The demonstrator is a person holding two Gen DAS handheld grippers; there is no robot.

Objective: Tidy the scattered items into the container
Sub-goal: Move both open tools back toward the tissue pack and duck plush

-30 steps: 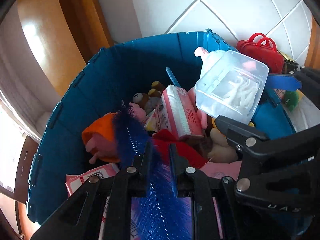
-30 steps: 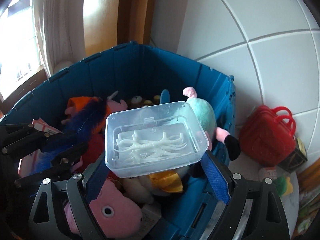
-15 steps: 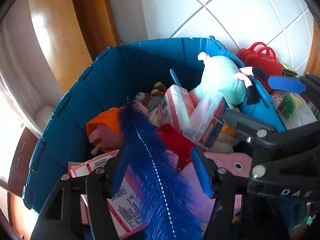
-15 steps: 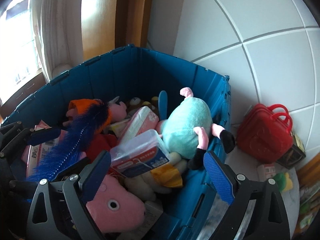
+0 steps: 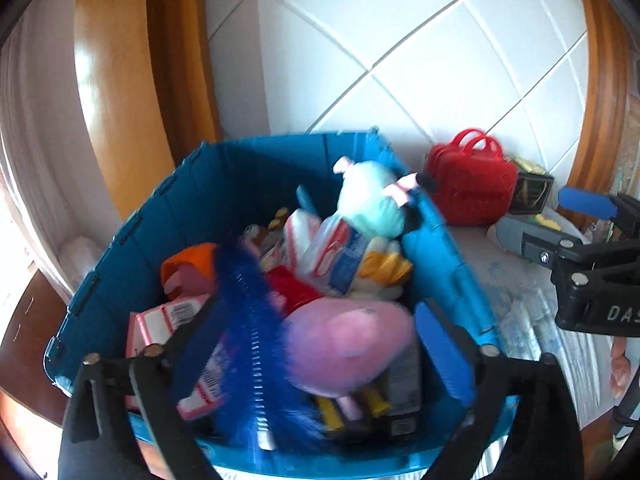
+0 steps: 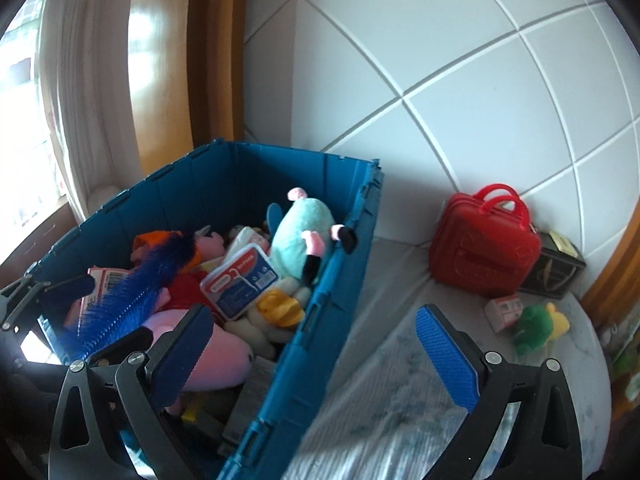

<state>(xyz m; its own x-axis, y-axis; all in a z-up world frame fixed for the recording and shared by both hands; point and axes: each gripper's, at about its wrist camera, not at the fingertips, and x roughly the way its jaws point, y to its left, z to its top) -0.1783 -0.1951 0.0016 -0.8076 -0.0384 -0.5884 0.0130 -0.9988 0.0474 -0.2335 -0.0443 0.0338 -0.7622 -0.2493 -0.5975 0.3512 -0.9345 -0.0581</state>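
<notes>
The blue crate (image 5: 168, 216) (image 6: 340, 280) holds plush toys, packets, the blue bottle brush (image 5: 248, 320) (image 6: 132, 288) and the clear floss-pick box (image 5: 340, 256) (image 6: 240, 280). My left gripper (image 5: 320, 344) is open and empty above the crate's near end. My right gripper (image 6: 316, 352) is open and empty over the crate's right wall. On the bed to the right lie a red toy suitcase (image 5: 472, 192) (image 6: 484, 248), a dark box (image 6: 556, 268), a small pink packet (image 6: 504, 312) and a green and yellow plush (image 6: 536, 328).
A white tiled wall (image 6: 460, 80) stands behind the crate. A wooden frame (image 5: 132, 80) and a white curtain (image 6: 76, 100) are at the left. The patterned bedsheet (image 6: 384, 400) spreads to the right of the crate.
Both grippers opened and pulled back and up. The brush and the floss-pick box now lie in the crate. The right gripper has swung right, toward the bed.
</notes>
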